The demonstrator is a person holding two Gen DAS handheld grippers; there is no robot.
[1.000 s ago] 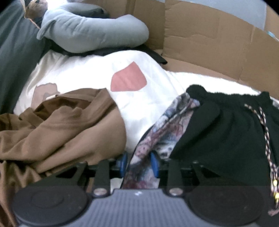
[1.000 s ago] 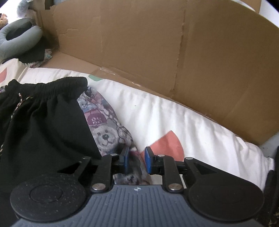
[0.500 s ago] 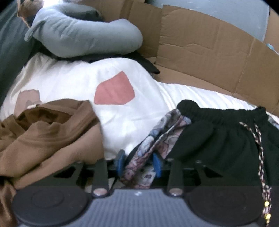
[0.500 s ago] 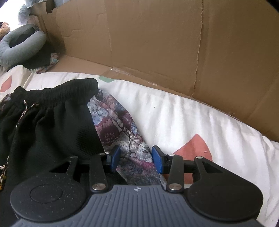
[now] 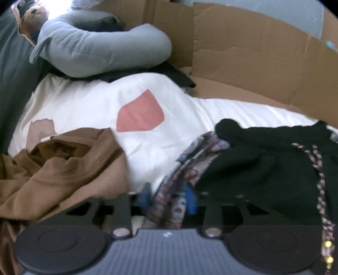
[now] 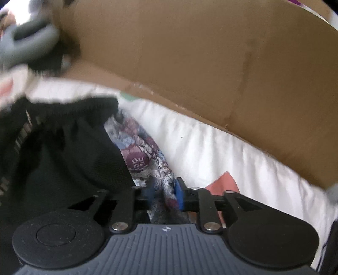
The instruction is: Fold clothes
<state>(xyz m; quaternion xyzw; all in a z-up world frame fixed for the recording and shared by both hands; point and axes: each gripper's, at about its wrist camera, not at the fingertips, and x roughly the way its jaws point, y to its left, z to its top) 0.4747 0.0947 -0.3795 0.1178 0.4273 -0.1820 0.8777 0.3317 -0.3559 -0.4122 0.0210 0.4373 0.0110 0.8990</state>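
A patterned garment [image 5: 196,156] with bear prints lies on the white bedding under black drawstring shorts [image 5: 274,160]. My left gripper [image 5: 168,201] is shut on a bunched edge of this garment, which fills the gap between its blue pads. On the other side of the shorts [image 6: 59,152], my right gripper [image 6: 164,193] is shut on the same patterned garment [image 6: 139,156]; this view is motion-blurred. A crumpled brown garment [image 5: 61,169] sits left of my left gripper.
White bedding [image 5: 88,105] with pink patches covers the bed. A grey curved pillow [image 5: 101,50] and a teddy bear [image 5: 31,14] lie at the far left end. A cardboard wall [image 6: 190,63] runs along the far side of the bed.
The right gripper's fingers, spread wider half a second ago, have closed in on the patterned garment, and its view has swung and blurred. The left gripper keeps its hold and has shifted slightly.
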